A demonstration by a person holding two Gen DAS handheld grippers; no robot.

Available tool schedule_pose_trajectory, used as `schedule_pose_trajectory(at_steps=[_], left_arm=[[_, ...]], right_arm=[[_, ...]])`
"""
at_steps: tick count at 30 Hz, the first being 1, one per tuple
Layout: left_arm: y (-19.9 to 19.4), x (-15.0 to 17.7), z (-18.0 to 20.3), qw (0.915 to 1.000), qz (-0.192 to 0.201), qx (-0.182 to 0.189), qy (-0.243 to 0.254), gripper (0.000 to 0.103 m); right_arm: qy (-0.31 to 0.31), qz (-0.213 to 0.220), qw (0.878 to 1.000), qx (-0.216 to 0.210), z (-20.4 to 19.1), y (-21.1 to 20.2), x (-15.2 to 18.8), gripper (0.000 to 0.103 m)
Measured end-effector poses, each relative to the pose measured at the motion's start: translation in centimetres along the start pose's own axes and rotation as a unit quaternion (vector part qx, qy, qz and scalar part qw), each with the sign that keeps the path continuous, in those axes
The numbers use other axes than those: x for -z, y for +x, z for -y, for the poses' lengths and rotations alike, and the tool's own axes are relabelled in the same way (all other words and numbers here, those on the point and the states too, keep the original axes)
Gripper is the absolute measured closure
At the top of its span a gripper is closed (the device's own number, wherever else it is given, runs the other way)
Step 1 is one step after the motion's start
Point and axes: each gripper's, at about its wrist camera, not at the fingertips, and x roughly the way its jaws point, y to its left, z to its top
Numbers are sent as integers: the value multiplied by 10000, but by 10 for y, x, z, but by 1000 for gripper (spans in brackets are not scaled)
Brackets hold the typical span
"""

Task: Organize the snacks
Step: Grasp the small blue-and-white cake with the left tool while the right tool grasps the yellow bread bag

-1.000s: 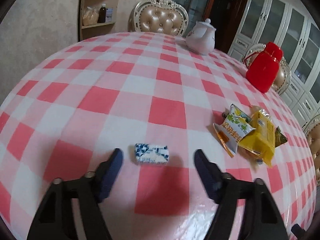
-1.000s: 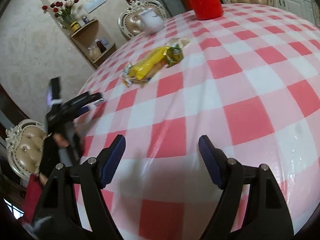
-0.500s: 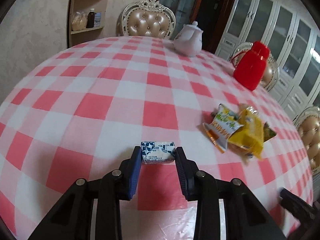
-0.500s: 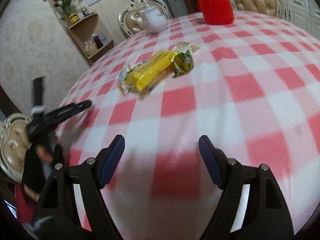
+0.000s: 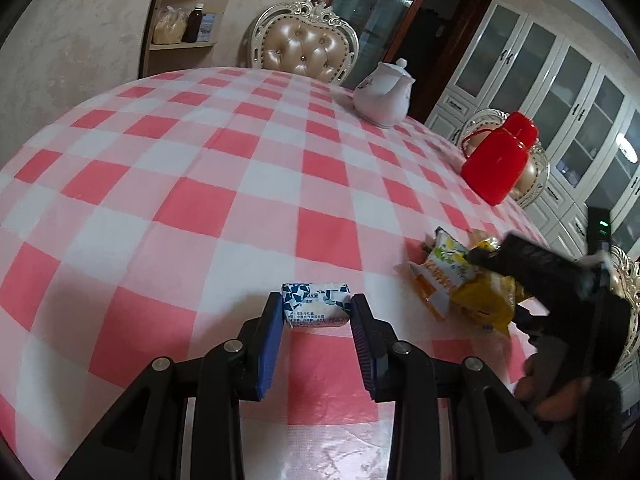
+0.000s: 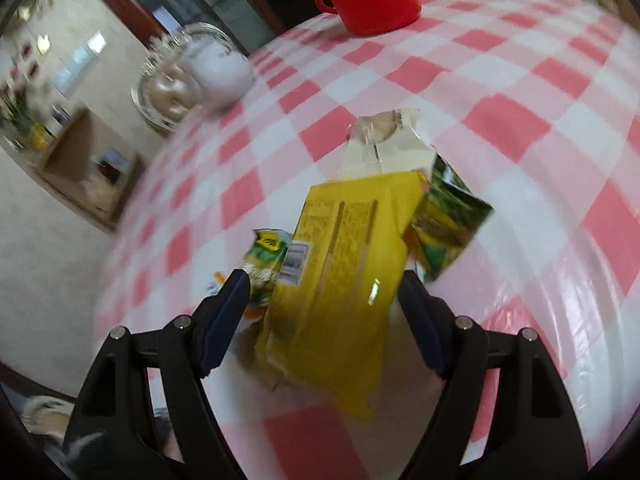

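Note:
My left gripper (image 5: 316, 312) is shut on a small blue-and-white candy packet (image 5: 317, 309), held at the fingertips just above the checked tablecloth. My right gripper (image 6: 326, 286) is open, its fingers on either side of a yellow snack bag (image 6: 340, 264) that lies in a pile with a green-and-yellow packet (image 6: 448, 216), a clear wrapped snack (image 6: 384, 140) and another small packet (image 6: 266, 256). In the left wrist view the pile (image 5: 452, 276) lies to the right, with the right gripper (image 5: 540, 268) over it.
A red thermos jug (image 5: 498, 162) and a white teapot (image 5: 384, 94) stand at the far side of the round table (image 5: 192, 184). Padded chairs (image 5: 306, 46) ring the table. A wall shelf (image 5: 180, 20) and white cabinets stand behind.
My left gripper closed on the candy packet and holds it. My right gripper moved forward to the snack pile and now straddles the yellow bag.

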Motion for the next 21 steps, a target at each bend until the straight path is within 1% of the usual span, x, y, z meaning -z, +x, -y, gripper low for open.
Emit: schedule_pose_trajectory(at_steps=[2,3,4,5,6,7,8,9,11,14,16,18,21], left_arm=[[0,1,1,10000,-7,-24,45,68],[0,1,1,10000,-17,-5,32,68],[-1,0,0,10000,-29,39,2,68],[-2,0,0,10000,-22,63,-9,68],[-3,0,1,10000,-6,63,19,68],[-3,0,3,10000,0,65,47,68],[-3,0,4,9999,-5,84,75,68],[-3,1,6,9999,-15,105,91,68],[-4,3,9,9997,-64,191,104,68],[-8,6,10,9994,-67,344,60,68],[-9,9,11,9995,-26,302,91,68],[-10,14,13,9996,-42,264,118,68],[-18,24,23,9992,45,201,354,68]], right_arm=[[-460,30,9986,258,-6,-1,7,36],[-657,-11,9978,63,-2,-6,13,47],[-745,-52,9971,-116,5,-11,17,50],[-833,-104,9960,-307,16,-21,24,51],[-880,-94,9952,-410,24,-29,30,51],[-982,-43,9933,-615,34,-42,38,51],[-1154,1,9892,-905,49,-61,50,51],[-1239,0,9871,-1012,57,-72,58,51],[-1342,-3,9839,-1178,79,-97,79,51],[-1232,-27,9830,-1363,101,-117,100,51],[-1167,-47,9825,-1453,112,-128,115,51],[-1147,2,9825,-1466,115,-136,121,51],[-1010,193,9808,-1655,118,-150,121,51]])
